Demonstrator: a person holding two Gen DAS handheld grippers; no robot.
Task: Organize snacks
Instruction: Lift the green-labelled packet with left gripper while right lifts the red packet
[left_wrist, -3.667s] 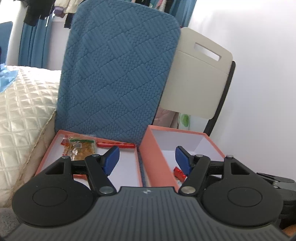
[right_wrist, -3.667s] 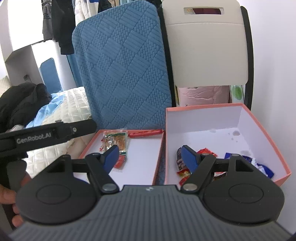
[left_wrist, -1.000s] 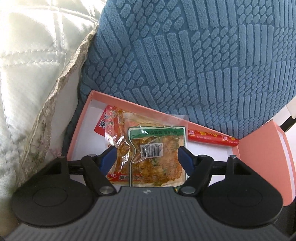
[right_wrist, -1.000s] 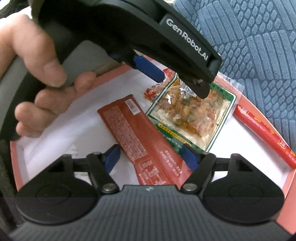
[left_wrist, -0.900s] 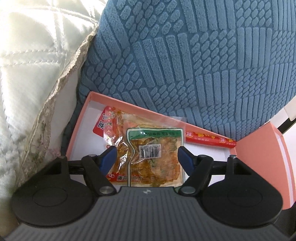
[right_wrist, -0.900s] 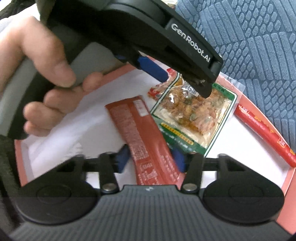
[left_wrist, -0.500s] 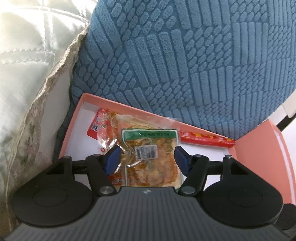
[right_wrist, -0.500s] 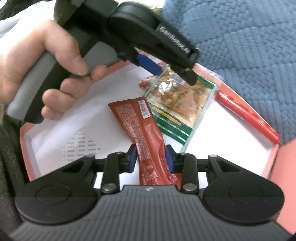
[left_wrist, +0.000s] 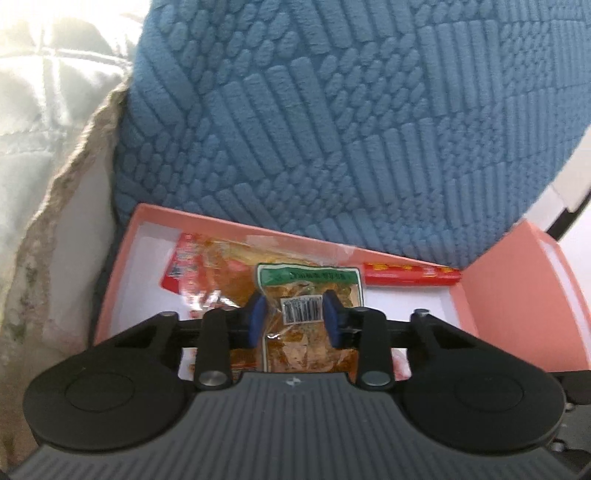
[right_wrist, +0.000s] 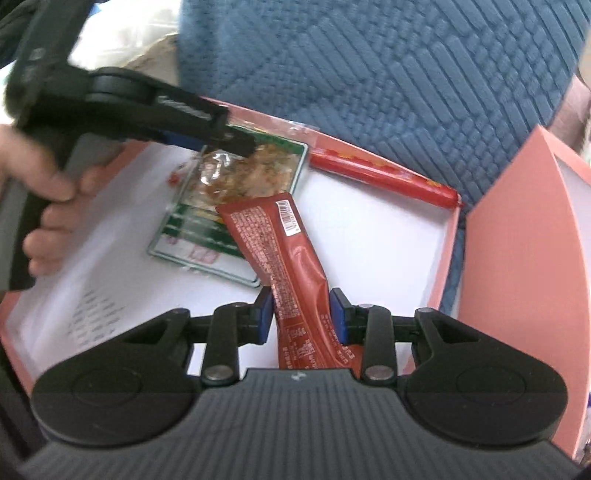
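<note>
Between the blue fingers (right_wrist: 264, 314) of our right gripper (right_wrist: 301, 314) sits the dark red sachet (right_wrist: 291, 258), pinched across its lower half; the jaws have just been closing and now press its edges, so we hold it. Its far end juts forward and up from the fingers, overlapping the near corner of the green-edged pouch (right_wrist: 236, 192), a slant that suits lifting it clear instead of dragging it.

Our left gripper (left_wrist: 291, 317) has also just been narrowing, its fingers (left_wrist: 255, 317) set either side of the barcode on that same pouch (left_wrist: 306, 295). The plastic looks bunched between them, yet the blur leaves us unsure whether they truly bite or only flank it. From the right wrist, the left gripper (right_wrist: 221, 142) reaches in over the pouch's far end, a hand (right_wrist: 51, 206) on its handle.

Beyond both sets of fingers a red sausage stick (right_wrist: 384, 175) lies along the back wall of the pink tray (right_wrist: 448, 258), probably parked there to keep long items together. Beside the left fingers a second clear packet (left_wrist: 199, 269) peeks out. A deeper pink box (right_wrist: 517, 240) stands right of the tray, a blue cushion (left_wrist: 332, 129) behind.
</note>
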